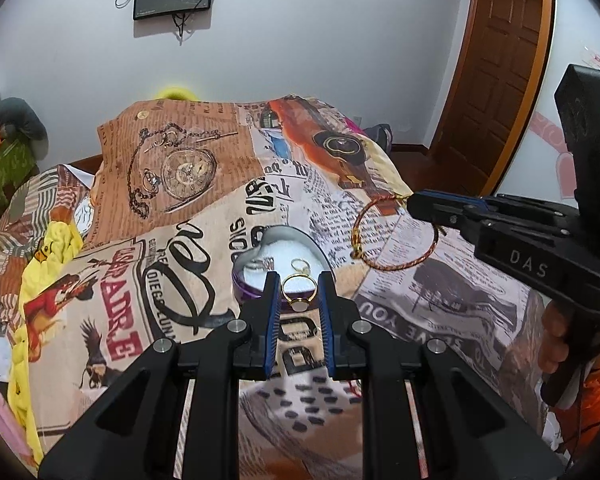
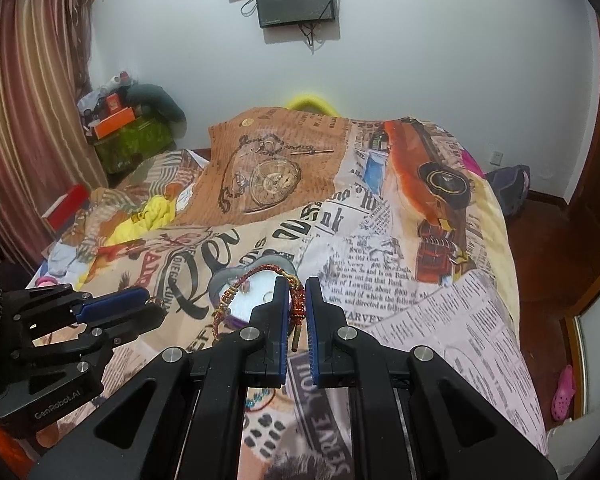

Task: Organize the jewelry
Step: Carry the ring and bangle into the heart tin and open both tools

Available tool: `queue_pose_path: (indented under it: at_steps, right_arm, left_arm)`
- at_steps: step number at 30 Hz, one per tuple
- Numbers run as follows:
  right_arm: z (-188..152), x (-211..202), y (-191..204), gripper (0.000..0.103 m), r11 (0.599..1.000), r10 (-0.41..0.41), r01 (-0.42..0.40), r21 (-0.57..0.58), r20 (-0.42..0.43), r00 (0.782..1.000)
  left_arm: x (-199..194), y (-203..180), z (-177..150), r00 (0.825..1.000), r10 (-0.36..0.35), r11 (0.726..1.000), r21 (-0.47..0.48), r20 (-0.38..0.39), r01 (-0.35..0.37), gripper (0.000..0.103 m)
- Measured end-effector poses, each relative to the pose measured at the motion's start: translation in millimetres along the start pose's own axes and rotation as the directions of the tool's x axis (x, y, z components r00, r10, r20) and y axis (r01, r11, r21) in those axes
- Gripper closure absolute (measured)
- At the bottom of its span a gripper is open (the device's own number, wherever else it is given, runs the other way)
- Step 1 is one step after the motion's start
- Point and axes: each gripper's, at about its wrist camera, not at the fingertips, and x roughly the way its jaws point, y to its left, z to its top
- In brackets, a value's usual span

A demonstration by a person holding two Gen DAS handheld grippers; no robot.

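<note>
Jewelry sits split between both grippers above the printed bedspread (image 1: 204, 208). Left gripper (image 1: 299, 288) pinches a gold ring (image 1: 298, 292) between its blue pads, just above the heart-shaped box (image 1: 278, 240) at 12 o'clock, where two more rings (image 1: 300, 266) lie. Right gripper (image 2: 297, 300), at 2 o'clock, is clamped on a red-and-gold braided bracelet (image 2: 240, 292).

White wall (image 2: 440, 60), wooden door (image 1: 504, 60), striped curtain (image 2: 32, 92), newsprint-patterned bedspread (image 2: 420, 248).
</note>
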Motion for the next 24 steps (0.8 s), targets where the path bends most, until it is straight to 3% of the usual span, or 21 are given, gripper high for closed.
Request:
queue_pose_path:
  at_steps: [14, 24]
  right_arm:
    - [9.7, 56.6, -1.1, 0.096, 0.999, 0.052, -0.052, -0.002, -0.069, 0.996]
    - [10.5, 93.0, 5.5, 0.096, 0.995, 0.074, -0.082, -0.050, -0.139, 0.988]
  left_arm:
    - [46.2, 23.2, 15.9, 0.999, 0.038, 0.999, -0.025, -0.032, -0.039, 0.086]
    - [78.5, 32.3, 11.9, 0.996, 0.022, 0.999, -0.046, -0.090, -0.026, 0.086]
